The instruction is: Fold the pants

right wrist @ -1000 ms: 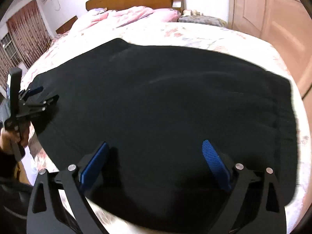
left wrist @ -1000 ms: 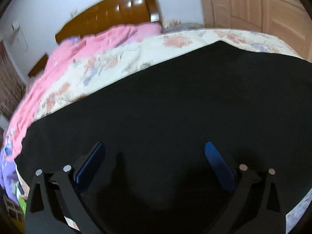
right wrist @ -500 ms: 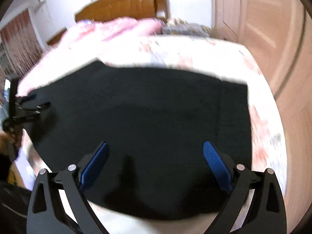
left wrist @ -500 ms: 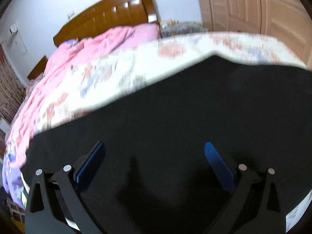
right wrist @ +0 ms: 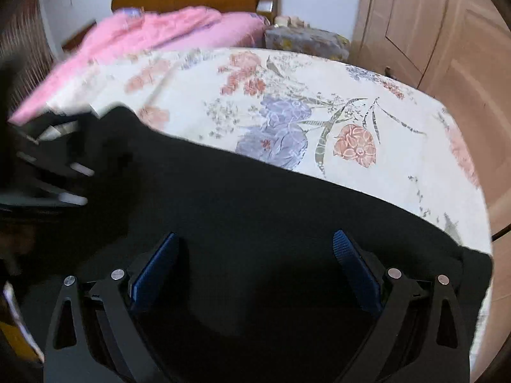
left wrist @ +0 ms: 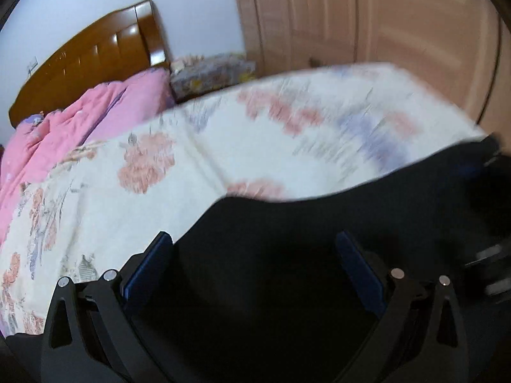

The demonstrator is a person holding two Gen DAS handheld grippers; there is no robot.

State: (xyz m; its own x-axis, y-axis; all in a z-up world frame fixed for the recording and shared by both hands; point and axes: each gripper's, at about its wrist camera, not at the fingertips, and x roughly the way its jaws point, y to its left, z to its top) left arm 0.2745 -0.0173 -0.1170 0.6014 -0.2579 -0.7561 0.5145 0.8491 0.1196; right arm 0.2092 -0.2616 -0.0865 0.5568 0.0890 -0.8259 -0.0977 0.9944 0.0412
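The black pants point(right wrist: 255, 210) lie spread flat on the near part of the bed point(right wrist: 367, 102), over its floral sheet, with their far edge running across the middle of both wrist views. Beyond them the sheet is bare as far as the pink quilt point(left wrist: 80, 121) bunched against the wooden headboard point(left wrist: 95, 54) — room, I judge, for a fold to land on.

The left gripper point(left wrist: 255, 265) hovers low over the dark cloth near a rounded far corner of the garment, its blue-padded fingers point(left wrist: 150, 265) spread wide with nothing between them. The right gripper point(right wrist: 255, 265) sits the same way over the cloth further right, fingers point(right wrist: 354, 268) wide apart and empty. Whether either set of tips touches the fabric cannot be told; the cloth below is too dark to read.

In the right wrist view the other tool appears blurred at the far left edge, close by over the same garment, so the two are working side by side along one stretch of it. That spacing looks chosen to take an edge at two points and keep it straight when lifted. No fold is visible in the stretch shown — the task seems at an early step, with a grasp not yet made.

A wardrobe point(left wrist: 367, 19) stands at the far right.
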